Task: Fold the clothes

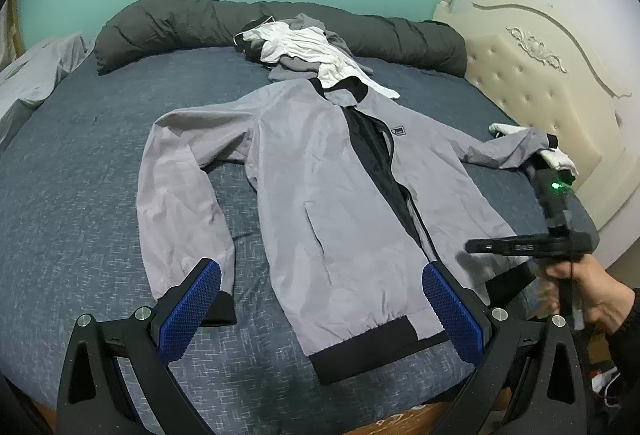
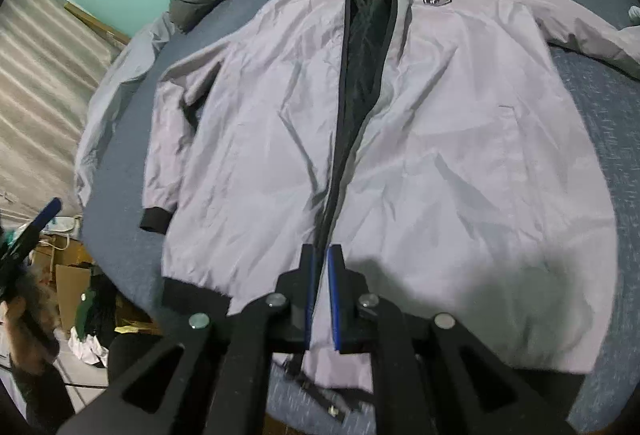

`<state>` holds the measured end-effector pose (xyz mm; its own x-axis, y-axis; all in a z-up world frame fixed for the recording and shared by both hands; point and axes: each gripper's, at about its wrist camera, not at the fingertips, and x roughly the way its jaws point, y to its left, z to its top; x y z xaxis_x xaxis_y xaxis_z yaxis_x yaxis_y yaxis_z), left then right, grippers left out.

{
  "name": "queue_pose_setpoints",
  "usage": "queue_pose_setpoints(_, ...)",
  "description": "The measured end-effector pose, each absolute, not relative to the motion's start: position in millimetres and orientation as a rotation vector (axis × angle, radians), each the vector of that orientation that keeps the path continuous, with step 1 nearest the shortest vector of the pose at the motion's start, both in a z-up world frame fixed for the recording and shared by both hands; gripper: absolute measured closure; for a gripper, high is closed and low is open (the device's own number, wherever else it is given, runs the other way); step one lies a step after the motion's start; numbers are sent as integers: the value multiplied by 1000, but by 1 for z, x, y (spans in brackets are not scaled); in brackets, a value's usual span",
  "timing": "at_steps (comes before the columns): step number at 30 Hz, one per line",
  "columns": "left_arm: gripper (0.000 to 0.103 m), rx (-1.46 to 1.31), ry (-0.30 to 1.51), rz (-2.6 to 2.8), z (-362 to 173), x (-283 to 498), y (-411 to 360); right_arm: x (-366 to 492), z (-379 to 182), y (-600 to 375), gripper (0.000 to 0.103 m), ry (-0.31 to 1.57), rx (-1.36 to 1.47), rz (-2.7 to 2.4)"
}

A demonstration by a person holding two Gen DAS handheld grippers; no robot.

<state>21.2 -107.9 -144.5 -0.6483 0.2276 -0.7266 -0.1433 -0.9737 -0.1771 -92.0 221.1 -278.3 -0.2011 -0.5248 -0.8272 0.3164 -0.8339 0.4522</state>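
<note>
Your left claw [image 1: 320, 309] is spread wide, with its two blue pads [image 1: 191, 309] far apart and nothing between them. It hangs over the near edge of the bed [image 1: 80, 175]. The gray jacket [image 1: 320, 171] lies flat on the blue bed sheet, just ahead of this claw. The jacket's black bottom band [image 1: 360, 355] sits between the two pads but lower down, on the bed. One sleeve lies ahead and to the left of the claw, with its black cuff [image 1: 222, 309] just beside the left pad. The other sleeve stretches far off to the right, toward the cream headboard [image 1: 560, 95].

Your right claw [image 2: 322, 267] is pressed nearly together. Its pads pinch the gray jacket [image 2: 440, 155] near the bottom of the open zipper, where the cloth bunches up between them. The rest of the jacket spreads out ahead of this claw, with the dark lining [image 2: 360, 47] showing down the middle.

Past the jacket's collar lies a pile of white and gray clothes [image 1: 304, 47]. Behind that pile is a long dark rolled blanket [image 1: 168, 27].

Your hand [image 1: 588, 291] holds the right claw's handle at the right side of the left view.
</note>
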Motion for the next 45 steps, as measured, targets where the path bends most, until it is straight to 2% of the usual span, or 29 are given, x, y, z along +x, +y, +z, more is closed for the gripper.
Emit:
queue_pose_setpoints(8, 0, -1231, -108, 2648, -153, 16, -95, -116, -320, 199, 96, -271, 1634, -2020)
queue_pose_setpoints(12, 0, -1267, -121, 2643, -163, 8, -98, -115, -328, 177, 94, -144, 1637, -2009)
queue_pose_setpoints(15, 0, -1289, -143, 2632, -172, -2, -97, -118, -337, 175, 94, -131, 1665, -1984)
queue_pose_setpoints(22, 0, -1296, -187, 2609, -190, -29, -90, -126, -299, 211, 94, -272, 1556, -2025)
queue_pose_setpoints(29, 0, -1288, -301, 2637, -215, -73, -82, -168, -277, 259, 92, -308, 1502, -2157)
queue_pose_setpoints(32, 0, -1274, -311, 2672, -226, -94, -79, -191, -280, 264, 88, -307, 1522, -2184)
queue_pose_setpoints(34, 0, -1267, -314, 2697, -233, -107, -78, -209, -281, 262, 77, -284, 1524, -2204)
queue_pose_setpoints(37, 0, -1268, -351, 2704, -246, -127, -77, -233, -281, 256, 68, -239, 1519, -2223)
queue_pose_setpoints(45, 0, -1283, -376, 2701, -279, -157, -75, -305, -282, 227, 58, -114, 1478, -2286)
